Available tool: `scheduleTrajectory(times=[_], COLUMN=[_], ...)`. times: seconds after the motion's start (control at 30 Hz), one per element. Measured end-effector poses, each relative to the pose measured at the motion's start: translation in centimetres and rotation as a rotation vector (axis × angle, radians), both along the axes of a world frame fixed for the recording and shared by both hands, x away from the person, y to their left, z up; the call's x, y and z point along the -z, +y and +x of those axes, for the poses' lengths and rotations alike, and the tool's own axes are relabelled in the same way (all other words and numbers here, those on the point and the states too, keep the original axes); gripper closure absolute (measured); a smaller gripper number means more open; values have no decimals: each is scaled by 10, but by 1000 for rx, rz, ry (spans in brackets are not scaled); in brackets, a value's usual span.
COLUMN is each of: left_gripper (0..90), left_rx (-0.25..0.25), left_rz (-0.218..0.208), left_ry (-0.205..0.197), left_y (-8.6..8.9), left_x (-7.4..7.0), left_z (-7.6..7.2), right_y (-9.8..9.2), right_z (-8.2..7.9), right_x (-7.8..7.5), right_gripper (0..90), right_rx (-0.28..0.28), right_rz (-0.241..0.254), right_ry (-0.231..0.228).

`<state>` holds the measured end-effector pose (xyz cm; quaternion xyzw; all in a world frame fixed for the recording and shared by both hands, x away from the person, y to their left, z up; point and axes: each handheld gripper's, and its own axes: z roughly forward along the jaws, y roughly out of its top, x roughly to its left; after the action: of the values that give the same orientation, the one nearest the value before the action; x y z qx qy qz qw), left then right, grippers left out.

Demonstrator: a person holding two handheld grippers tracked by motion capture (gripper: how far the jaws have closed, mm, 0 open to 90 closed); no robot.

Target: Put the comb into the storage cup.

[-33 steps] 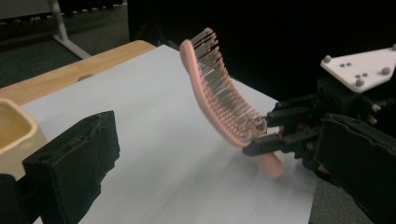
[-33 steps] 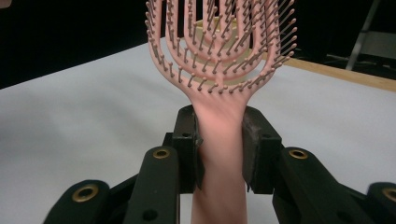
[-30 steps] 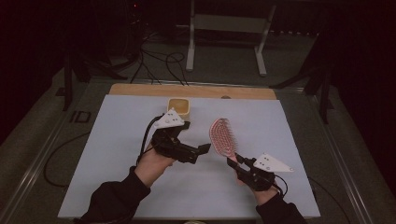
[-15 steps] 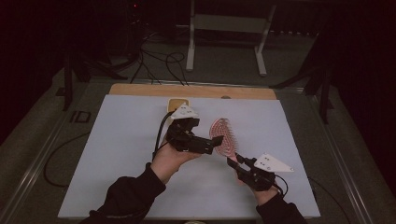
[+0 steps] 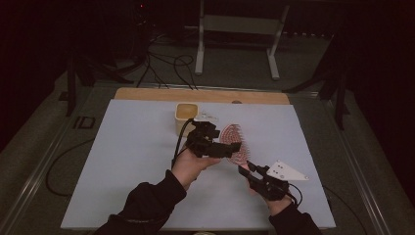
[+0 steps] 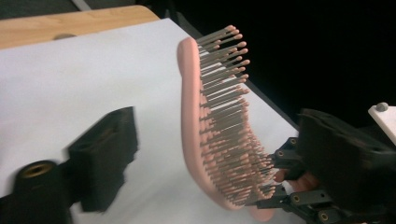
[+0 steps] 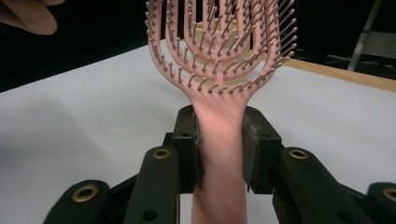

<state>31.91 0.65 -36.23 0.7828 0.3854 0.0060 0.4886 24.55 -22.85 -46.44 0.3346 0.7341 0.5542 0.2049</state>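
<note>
A white sheet covers the bench (image 5: 122, 161) in a dark room. The right hand-held gripper (image 5: 248, 170) pinches the brush (image 5: 235, 144) handle, lifted; the left hand-held gripper (image 5: 230, 149), spread, flanks its head.

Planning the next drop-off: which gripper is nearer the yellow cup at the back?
Left. The left gripper sits just in front of the yellow cup; the right gripper is farther toward the person, clamping the pink brush by its handle.
</note>
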Motion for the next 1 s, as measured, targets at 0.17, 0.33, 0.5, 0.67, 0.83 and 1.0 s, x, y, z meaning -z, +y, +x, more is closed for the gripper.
scheduleTrajectory(times=[0.17, 0.33, 0.5, 0.67, 0.83, 1.0], left_gripper=[253, 362, 429, 531, 597, 619], left_rx=[7, 7, -2, -17, -16, -9], left_rz=[-3, -38, -49, -75, -86, -98], left_ry=[7, 26, 42, 58, 66, 72], left_y=[-4, -5, -6, -6, -9, -9], left_x=[4, 7, 9, 10, 12, 12], left_z=[2, 5, 7, 9, 9, 11], right_y=[0, 0, 1, 1, 2, 1], right_z=[0, 0, 0, -1, -1, -1], right_x=[0, 0, 0, -1, -1, 0], right_gripper=[701, 701, 701, 701, 701, 700], right_rx=[1, 1, 2, 0, -1, 1], right_rz=[1, 2, -5, -8, -13, -12], right_ry=[-1, 4, 2, 1, -5, 0])
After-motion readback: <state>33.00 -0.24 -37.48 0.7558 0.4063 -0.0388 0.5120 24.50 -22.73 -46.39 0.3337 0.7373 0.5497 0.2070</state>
